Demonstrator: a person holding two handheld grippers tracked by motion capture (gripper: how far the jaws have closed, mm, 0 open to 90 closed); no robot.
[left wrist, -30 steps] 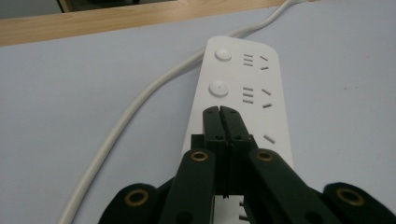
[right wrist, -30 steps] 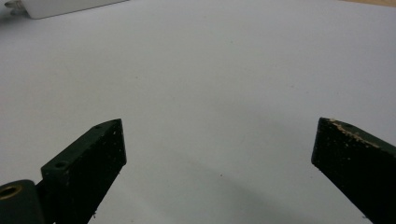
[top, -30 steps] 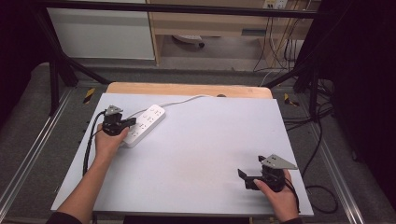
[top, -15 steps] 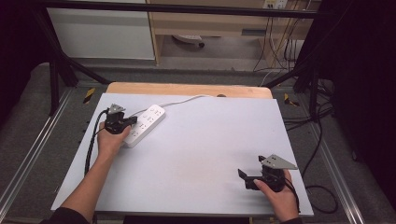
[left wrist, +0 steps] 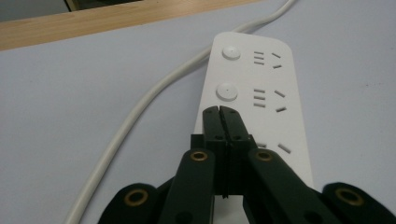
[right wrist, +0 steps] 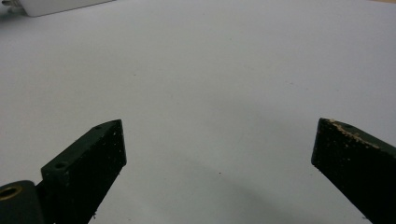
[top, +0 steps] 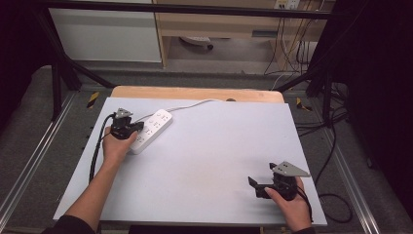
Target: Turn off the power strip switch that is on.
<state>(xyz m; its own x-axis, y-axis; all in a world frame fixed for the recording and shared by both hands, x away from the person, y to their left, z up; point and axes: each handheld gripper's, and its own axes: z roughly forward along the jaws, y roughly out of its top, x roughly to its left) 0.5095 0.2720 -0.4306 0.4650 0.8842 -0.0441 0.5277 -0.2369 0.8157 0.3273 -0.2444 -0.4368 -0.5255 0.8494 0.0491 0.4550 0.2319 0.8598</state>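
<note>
A white power strip point(top: 155, 127) lies at the back left of the white table top point(top: 214, 146), its white cable point(top: 195, 104) running toward the back edge. My left gripper point(top: 140, 128) is shut and empty, with its tips over the strip. In the left gripper view the closed tips point(left wrist: 219, 110) sit on or just above the strip point(left wrist: 271, 107), right below the second round button point(left wrist: 227, 91); whether they touch it I cannot tell. The cable point(left wrist: 140, 112) curves along the strip's left side. My right gripper point(top: 254, 187) stands open and empty near the front right, its jaws wide apart point(right wrist: 219, 130) over bare table.
A wooden board edge point(top: 195, 93) runs along the back of the table. Behind it are a shelf unit and hanging cables point(top: 292, 44). Metal rails point(top: 34, 161) flank the table on both sides. A corner of the power strip point(right wrist: 56, 5) shows at the top left of the right gripper view.
</note>
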